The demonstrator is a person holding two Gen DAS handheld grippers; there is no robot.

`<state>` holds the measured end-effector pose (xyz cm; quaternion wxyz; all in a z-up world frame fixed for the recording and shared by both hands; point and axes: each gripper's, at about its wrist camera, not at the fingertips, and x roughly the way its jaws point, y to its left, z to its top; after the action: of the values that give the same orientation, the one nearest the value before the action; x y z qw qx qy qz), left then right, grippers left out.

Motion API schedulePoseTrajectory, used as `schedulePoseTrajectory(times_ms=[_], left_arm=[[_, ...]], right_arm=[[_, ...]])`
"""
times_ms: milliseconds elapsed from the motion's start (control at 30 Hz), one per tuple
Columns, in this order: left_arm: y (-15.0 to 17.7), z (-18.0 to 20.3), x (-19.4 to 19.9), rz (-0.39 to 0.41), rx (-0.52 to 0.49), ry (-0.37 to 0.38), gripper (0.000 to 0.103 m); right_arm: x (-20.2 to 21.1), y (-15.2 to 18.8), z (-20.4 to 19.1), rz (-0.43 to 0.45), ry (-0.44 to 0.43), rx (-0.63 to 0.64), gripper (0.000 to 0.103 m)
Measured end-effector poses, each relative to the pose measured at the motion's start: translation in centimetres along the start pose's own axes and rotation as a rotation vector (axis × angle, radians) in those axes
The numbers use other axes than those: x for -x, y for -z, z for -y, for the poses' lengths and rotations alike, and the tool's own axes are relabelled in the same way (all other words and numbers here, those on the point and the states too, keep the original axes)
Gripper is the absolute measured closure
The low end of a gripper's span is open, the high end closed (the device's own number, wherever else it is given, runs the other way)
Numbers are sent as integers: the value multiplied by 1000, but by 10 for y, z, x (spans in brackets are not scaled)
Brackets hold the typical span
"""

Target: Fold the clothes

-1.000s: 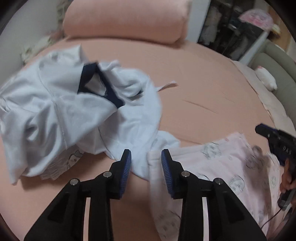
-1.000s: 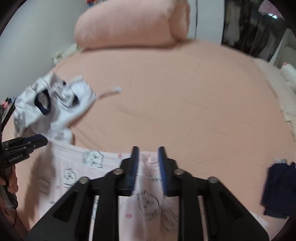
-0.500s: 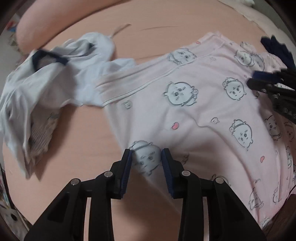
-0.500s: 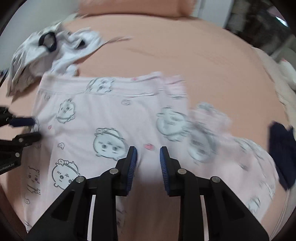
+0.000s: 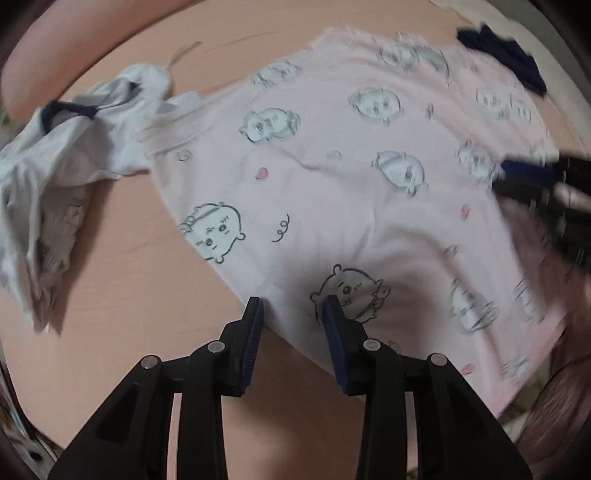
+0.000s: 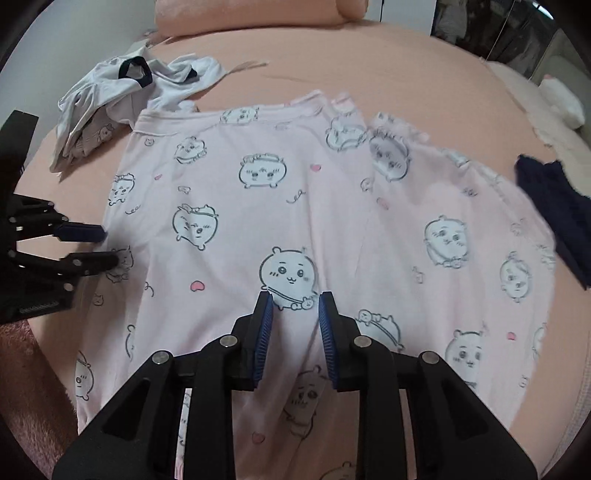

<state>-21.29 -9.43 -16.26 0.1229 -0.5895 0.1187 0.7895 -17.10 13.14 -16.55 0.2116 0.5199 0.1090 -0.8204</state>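
Pale pink cartoon-print cotton garment (image 6: 295,206) spread flat on the peach bedsheet (image 6: 369,66).
Left gripper (image 5: 293,317) spread over its edge; right gripper (image 6: 295,314) spread above it, pinching nothing.

Both cameras ride on the grippers and look steeply down along their jaws at the bed (image 6: 369,62), close above it. The left wrist view faces across the pink printed garment (image 5: 332,192) from its left edge; its right side is blurred, perhaps by motion. The right wrist view looks from the garment's near edge toward the pillow (image 6: 251,14). Both share the pink garment, the white clothes (image 6: 110,88) and the dark cloth (image 5: 506,55).
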Motion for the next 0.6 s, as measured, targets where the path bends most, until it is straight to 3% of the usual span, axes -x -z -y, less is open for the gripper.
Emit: schedulePoseTrajectory(times_ms=[67, 133, 233, 333, 367, 433, 500, 533, 600], left_arm=[[-5, 14, 12, 61, -3, 73, 69], [-1, 32, 1, 30, -19, 105, 68], [23, 28, -26, -71, -66, -4, 67], [43, 23, -17, -121, -62, -61, 51], [47, 24, -12, -123, -66, -91, 53], [52, 37, 3, -67, -96, -48, 55], [54, 50, 14, -13, -87, 50, 55], [54, 56, 15, -2, -74, 85, 55], [62, 70, 5, -36, -87, 84, 55]], right_arm=[[-4, 3, -12, -16, -20, -7, 79], [-12, 9, -21, -45, -27, -7, 79], [-13, 26, -13, -70, 14, 14, 79], [5, 46, 5, -74, 60, 14, 79], [13, 53, 12, -74, 55, -7, 78], [29, 68, 27, -75, 46, -49, 78], [40, 79, 32, -49, 30, -90, 77], [38, 83, 31, -49, 31, -108, 76], [32, 92, 32, -66, 35, -141, 76]])
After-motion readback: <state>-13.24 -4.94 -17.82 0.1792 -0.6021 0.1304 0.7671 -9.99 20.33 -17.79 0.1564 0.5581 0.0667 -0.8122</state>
